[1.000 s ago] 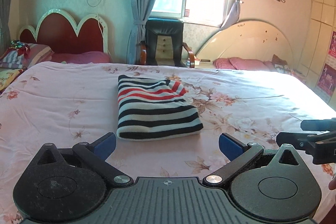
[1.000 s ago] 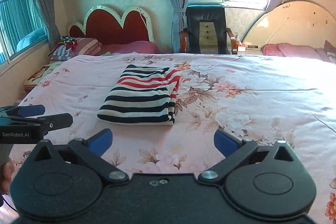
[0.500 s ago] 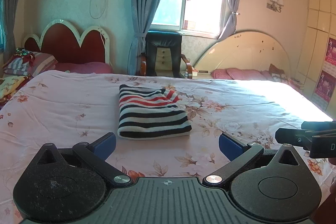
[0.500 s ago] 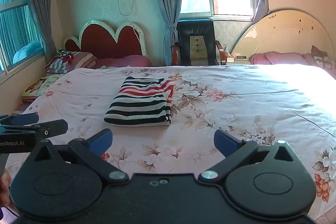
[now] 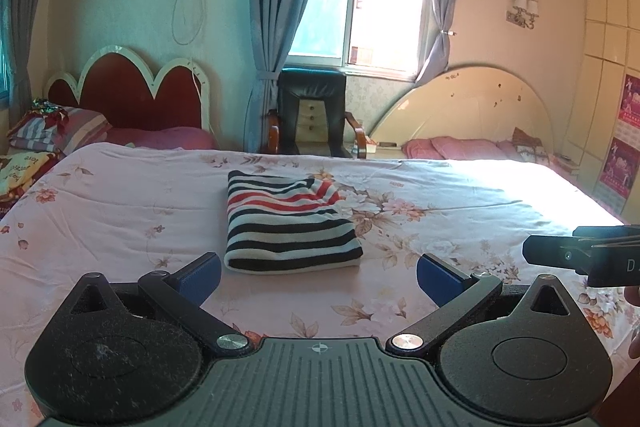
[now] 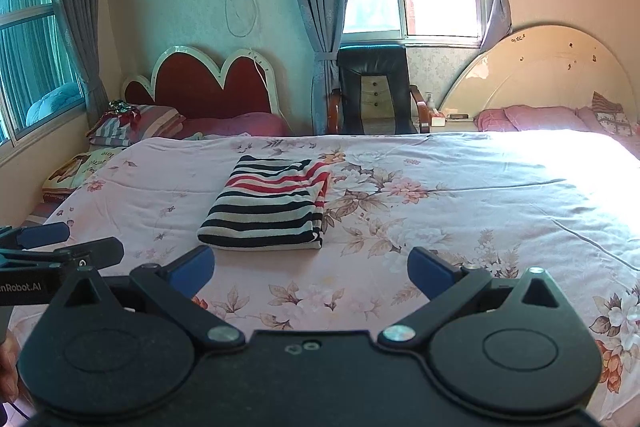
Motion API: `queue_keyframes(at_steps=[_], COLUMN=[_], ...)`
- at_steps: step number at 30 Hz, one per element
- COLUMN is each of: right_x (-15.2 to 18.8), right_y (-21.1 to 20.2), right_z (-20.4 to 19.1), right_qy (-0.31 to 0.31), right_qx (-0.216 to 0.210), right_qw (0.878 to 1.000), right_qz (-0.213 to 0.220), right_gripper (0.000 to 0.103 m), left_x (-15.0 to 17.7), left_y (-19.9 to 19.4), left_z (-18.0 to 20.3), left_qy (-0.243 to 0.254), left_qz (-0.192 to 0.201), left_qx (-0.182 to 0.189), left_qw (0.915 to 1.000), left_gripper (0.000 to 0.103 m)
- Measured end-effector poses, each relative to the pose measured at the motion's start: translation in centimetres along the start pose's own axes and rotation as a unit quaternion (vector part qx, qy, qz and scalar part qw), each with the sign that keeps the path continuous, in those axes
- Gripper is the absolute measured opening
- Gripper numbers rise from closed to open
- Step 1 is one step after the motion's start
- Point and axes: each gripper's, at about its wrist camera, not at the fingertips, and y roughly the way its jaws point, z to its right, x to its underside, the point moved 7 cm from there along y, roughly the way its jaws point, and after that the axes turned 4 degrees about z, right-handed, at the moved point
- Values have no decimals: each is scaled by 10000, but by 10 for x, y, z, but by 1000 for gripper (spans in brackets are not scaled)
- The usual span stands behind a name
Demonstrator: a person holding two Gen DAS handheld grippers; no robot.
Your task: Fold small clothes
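Both tongs stand wide open with nothing between their blue pads. The left tongs hang over the near edge of the bed, and the folded striped garment lies flat on the floral cover just ahead of them, apart from the fingertips. From the right tongs the same garment lies ahead and slightly to the left, its folded edge facing them. Each pair shows at the side of the other's view. Well beyond the garment, past the far edge of the bed, a black chair stands under the window.
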Motion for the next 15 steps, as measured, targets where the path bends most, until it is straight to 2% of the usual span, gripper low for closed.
queue_keyframes(at_steps=[15], right_x=[-5], right_y=[4], right_z=[-9], right_qy=[-32], right_qx=[-52], right_qw=[10000], right_qz=[27], right_gripper=[102], left_x=[-8], left_y=[-2], left_z=[-8], left_qy=[-6], left_qz=[122], left_qx=[2], left_qw=[9999], left_gripper=[103])
